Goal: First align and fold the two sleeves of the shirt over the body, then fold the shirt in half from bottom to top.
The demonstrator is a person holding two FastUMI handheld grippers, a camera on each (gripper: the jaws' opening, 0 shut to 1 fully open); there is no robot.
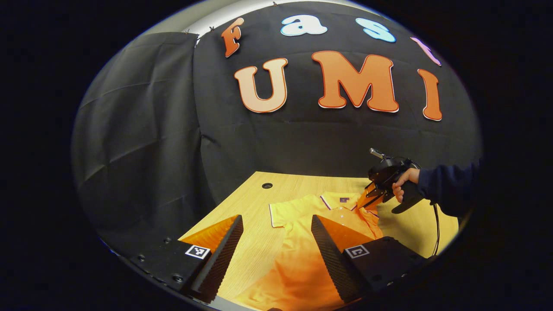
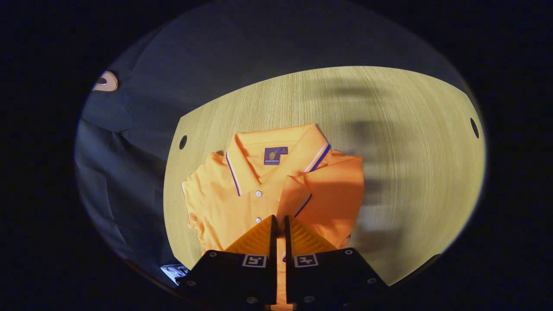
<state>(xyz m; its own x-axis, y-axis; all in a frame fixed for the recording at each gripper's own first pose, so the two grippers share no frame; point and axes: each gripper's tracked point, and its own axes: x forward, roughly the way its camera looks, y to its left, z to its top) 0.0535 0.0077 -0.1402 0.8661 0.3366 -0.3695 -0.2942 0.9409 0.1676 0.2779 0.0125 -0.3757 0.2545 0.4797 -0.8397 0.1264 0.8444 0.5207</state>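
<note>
I have the orange polo shirt (image 2: 242,194) lying flat and face up on the wooden table (image 2: 389,129), collar (image 2: 276,149) towards the far edge. In the right gripper view, one sleeve (image 2: 330,194) is already folded in over the body, its striped cuff lying near the button placket. The other sleeve (image 1: 287,209) looks unfolded: in the left gripper view it spreads out sideways on the table, cuff edge showing at the outer end.

My right gripper (image 2: 280,235) hangs over the chest of the shirt with its fingers brought nearly together, only a thin slit between them. I cannot tell whether a pinch of cloth sits in that slit (the tips hide the spot), so I will not claim a grip. In the left gripper view I see this same tool, held in my sleeved hand (image 1: 404,183), low over the folded sleeve by the collar.

My left gripper (image 1: 276,239) is spread wide with nothing between its fingers, held above the lower body of the shirt and near the table's front edge.

By my reckoning the task is about a third done: one sleeve folded, one sleeve to go, then the bottom-to-top fold. The hem looks untouched as far as I can see it.
</note>
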